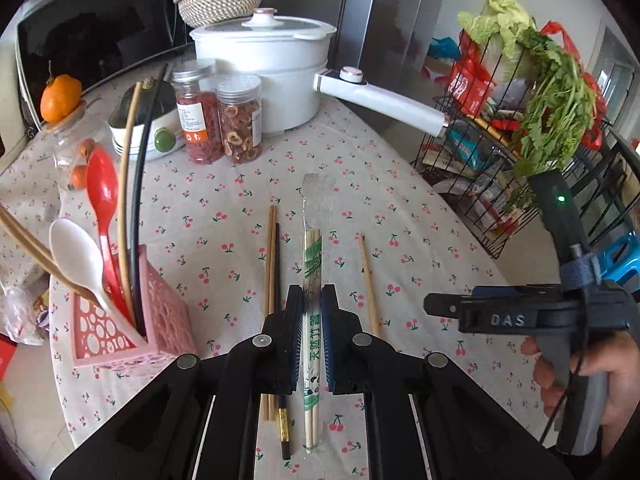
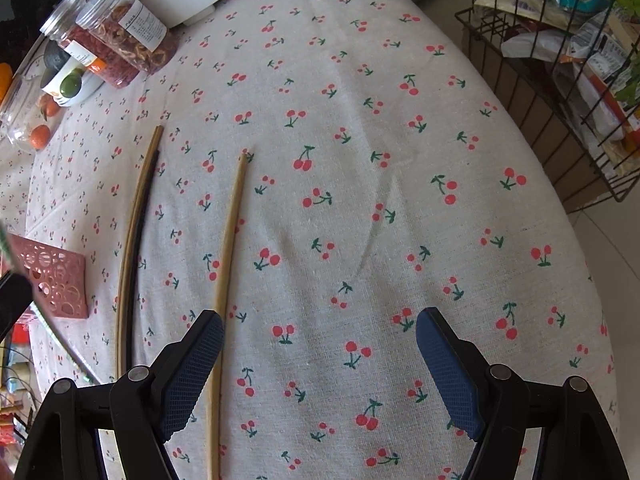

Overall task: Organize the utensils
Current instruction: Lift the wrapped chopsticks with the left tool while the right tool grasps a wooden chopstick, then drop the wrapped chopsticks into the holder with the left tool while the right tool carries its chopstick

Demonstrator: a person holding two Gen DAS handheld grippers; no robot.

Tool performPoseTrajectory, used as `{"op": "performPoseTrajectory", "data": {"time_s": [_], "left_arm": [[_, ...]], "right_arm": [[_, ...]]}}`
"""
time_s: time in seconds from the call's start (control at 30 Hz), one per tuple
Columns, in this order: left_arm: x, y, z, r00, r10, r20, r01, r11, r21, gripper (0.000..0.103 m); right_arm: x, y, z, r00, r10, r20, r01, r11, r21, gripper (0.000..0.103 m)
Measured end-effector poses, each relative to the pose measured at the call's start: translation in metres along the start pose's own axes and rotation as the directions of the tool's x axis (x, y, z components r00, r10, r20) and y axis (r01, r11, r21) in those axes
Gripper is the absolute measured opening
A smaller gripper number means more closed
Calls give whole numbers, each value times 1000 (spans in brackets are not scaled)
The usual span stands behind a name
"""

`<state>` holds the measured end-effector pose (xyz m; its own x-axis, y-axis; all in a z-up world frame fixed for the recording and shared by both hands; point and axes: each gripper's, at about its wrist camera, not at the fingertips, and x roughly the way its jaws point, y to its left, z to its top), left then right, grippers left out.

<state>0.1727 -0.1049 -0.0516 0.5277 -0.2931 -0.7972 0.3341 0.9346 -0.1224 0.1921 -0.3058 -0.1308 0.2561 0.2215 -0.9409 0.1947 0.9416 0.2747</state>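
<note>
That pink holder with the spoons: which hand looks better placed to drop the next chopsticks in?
Probably the left gripper: it is shut on the wrapped chopsticks, and the pink holder sits just to its left. The right gripper is open and empty.

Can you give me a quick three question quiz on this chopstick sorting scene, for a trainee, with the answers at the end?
1. True or false: the left gripper is shut on the wrapped chopsticks.
2. Multiple choice: the right gripper is A) open and holding nothing, B) shut on a spoon, C) shut on a jar.
3. Fill in: the red spoon and white spoon stand in the pink ____.

Key: 1 true. 2 A; the single bamboo chopstick lies on the tablecloth by its left finger. 3 holder.
</note>
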Motion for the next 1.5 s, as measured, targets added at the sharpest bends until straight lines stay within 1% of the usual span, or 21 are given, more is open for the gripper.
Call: {"op": "performPoseTrajectory", "data": {"time_s": [0.1, 0.2, 0.3, 0.37, 0.4, 0.5, 0.6, 0.67, 0.73, 0.8, 0.83, 0.87, 0.9, 1.0, 1.07, 1.13, 1.27, 1.37, 1.5], "left_arm": [[-29, 10, -17, 999, -25, 44, 24, 1000, 6, 9], [-51, 22, -35, 994, -50, 93, 51, 999, -9, 9], [-62, 37, -49, 989, -50, 142, 55, 998, -33, 9], [-62, 47, -48, 988, -83, 131, 94, 993, -77, 9], [-64, 51, -47, 985, -101, 140, 114, 989, -91, 9], [-71, 58, -48, 979, -122, 162, 139, 985, -102, 9], [-76, 64, -49, 973, -158, 168, 178, 977, -113, 5], [-80, 66, -49, 971, -163, 174, 183, 977, -107, 5], [-83, 70, -49, 969, -164, 182, 185, 977, -105, 5], [-84, 74, -50, 969, -167, 182, 188, 977, -104, 5], [-85, 78, -51, 969, -164, 184, 186, 976, -111, 5], [-85, 81, -51, 969, -162, 184, 186, 975, -119, 5], [-85, 84, -52, 969, -160, 186, 186, 974, -129, 5], [-90, 91, -52, 967, -154, 204, 186, 971, -149, 4], [-98, 93, -53, 962, -157, 224, 193, 969, -151, 5], [-108, 94, -53, 955, -157, 250, 196, 970, -141, 5], [-129, 93, -53, 943, -135, 303, 175, 978, -109, 5], [-146, 93, -52, 927, -117, 356, 161, 982, -96, 5], [-170, 95, -50, 894, -68, 443, 117, 989, -86, 5]], "right_arm": [[3, 8, 0, 1000, -2, 2, 2, 1000, -5, 83], [6, 16, 1, 1000, -11, 6, 11, 1000, -15, 83], [11, 27, 3, 1000, -11, 12, 11, 1000, -29, 83], [16, 34, 4, 1000, -10, 14, 10, 999, -46, 83], [19, 38, 5, 1000, -9, 15, 10, 999, -53, 83], [27, 48, 10, 1000, -17, 24, 18, 998, -66, 77], [37, 55, 16, 999, -26, 33, 28, 998, -59, 68], [45, 59, 20, 999, -38, 33, 40, 997, -59, 58], [53, 65, 23, 997, -67, 32, 69, 995, -67, 52], [56, 72, 25, 992, -111, 67, 117, 989, -94, 45], [58, 76, 26, 988, -134, 74, 141, 984, -110, 36], [59, 79, 27, 984, -157, 90, 167, 978, -125, 18], [61, 82, 27, 981, -169, 95, 182, 973, -139, 9], [60, 85, 27, 982, -171, 85, 182, 971, -152, 5], [49, 86, 27, 982, -156, 107, 172, 973, -155, 5], [27, 85, 23, 979, -127, 157, 153, 975, -161, 5], [-18, 87, 10, 966, -28, 256, 77, 980, -183, 5], [-49, 88, -6, 949, 33, 315, 33, 979, -203, 5], [-88, 87, -24, 913, 113, 392, -27, 975, -220, 5]]}}
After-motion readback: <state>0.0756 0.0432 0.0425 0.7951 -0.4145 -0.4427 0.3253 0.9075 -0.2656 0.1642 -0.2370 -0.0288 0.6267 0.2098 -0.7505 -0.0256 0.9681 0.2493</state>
